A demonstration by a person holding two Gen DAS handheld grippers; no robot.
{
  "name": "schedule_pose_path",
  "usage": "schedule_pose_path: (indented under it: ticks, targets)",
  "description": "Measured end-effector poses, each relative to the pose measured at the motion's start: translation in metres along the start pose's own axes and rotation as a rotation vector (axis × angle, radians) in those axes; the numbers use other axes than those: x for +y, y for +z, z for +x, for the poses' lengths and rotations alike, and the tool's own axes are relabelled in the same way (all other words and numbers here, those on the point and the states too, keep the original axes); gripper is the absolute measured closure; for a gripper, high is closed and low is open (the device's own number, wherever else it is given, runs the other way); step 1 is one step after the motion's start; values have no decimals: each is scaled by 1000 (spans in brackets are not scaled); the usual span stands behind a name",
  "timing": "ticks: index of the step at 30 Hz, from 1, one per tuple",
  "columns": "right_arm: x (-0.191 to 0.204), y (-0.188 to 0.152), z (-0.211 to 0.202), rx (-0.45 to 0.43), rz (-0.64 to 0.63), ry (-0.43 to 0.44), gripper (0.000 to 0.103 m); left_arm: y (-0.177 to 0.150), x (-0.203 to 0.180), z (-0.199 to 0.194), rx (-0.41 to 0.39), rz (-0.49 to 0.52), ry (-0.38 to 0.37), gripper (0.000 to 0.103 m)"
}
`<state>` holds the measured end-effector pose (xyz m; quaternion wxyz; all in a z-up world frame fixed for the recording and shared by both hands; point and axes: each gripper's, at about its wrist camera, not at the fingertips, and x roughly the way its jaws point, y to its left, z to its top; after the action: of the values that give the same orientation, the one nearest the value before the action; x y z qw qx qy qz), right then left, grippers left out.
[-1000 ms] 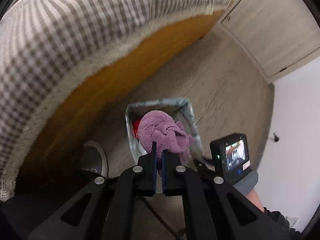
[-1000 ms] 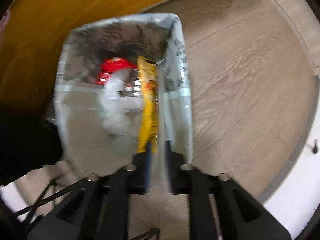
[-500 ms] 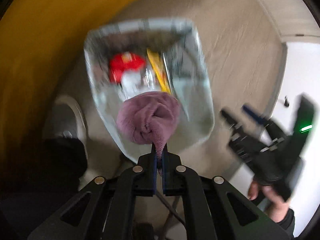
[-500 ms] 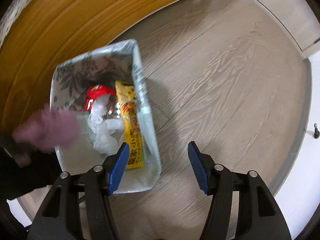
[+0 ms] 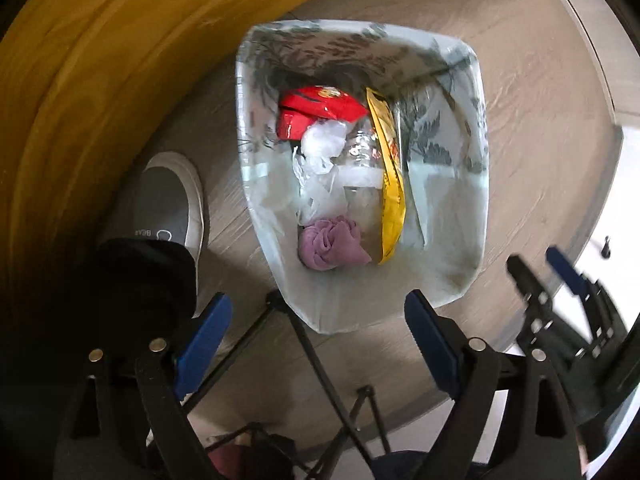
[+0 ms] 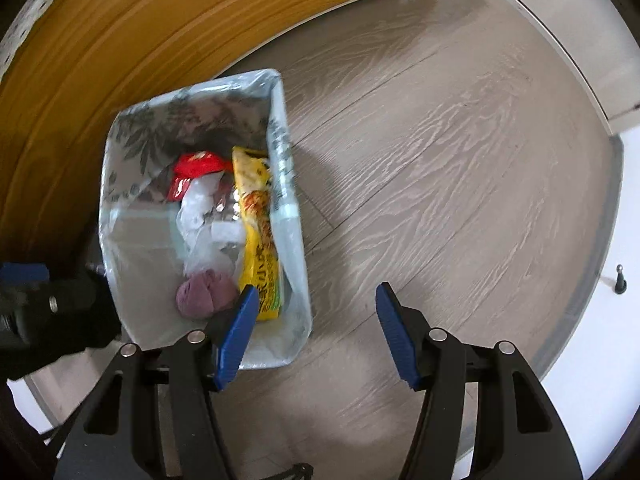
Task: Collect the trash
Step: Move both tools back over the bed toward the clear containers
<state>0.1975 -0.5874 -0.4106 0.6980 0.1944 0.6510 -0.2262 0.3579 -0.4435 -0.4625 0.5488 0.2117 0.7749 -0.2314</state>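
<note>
A bin (image 5: 460, 272) with a clear liner stands on the wood floor. Inside lie a purple cloth (image 5: 332, 246), a yellow packet (image 5: 390, 184), a red wrapper (image 5: 320, 110), crumpled white plastic (image 5: 322, 146) and a clear bottle. My left gripper (image 5: 316, 318) hangs over the bin's near rim, its jaws opening, with nothing between them; the cloth lies loose below. My right gripper (image 6: 316, 300) is open and holds nothing, over the floor just right of the bin (image 6: 132, 248). In the right wrist view, the purple cloth (image 6: 204, 294) and the yellow packet (image 6: 256, 232) show inside.
A wooden bed frame (image 5: 100, 80) curves along the left, close behind the bin. A person's grey shoe (image 5: 172, 200) stands on the floor left of the bin. Thin black rods (image 5: 320, 364) cross below my left gripper. A white wall with a doorstop (image 6: 620, 278) lies right.
My left gripper dropped toward the bin, opened and let go of the purple cloth, which now lies inside. My right gripper released the yellow packet, opened and drew back to the right.
</note>
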Motion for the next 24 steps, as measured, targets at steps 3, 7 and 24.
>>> schedule_pose_path:
  ticks: [3,7,24]
  targets:
    - [5,-6,-3,5,-10,-7,44,0,-5,-6,-16,22,-8,18]
    - [12,-7,-11,8,-31,-36,44,-2,-10,-17,-69,73,54,18]
    - [75,91,-166,-327,-75,-65,44,-72,90,-278,-823,42,-108,17]
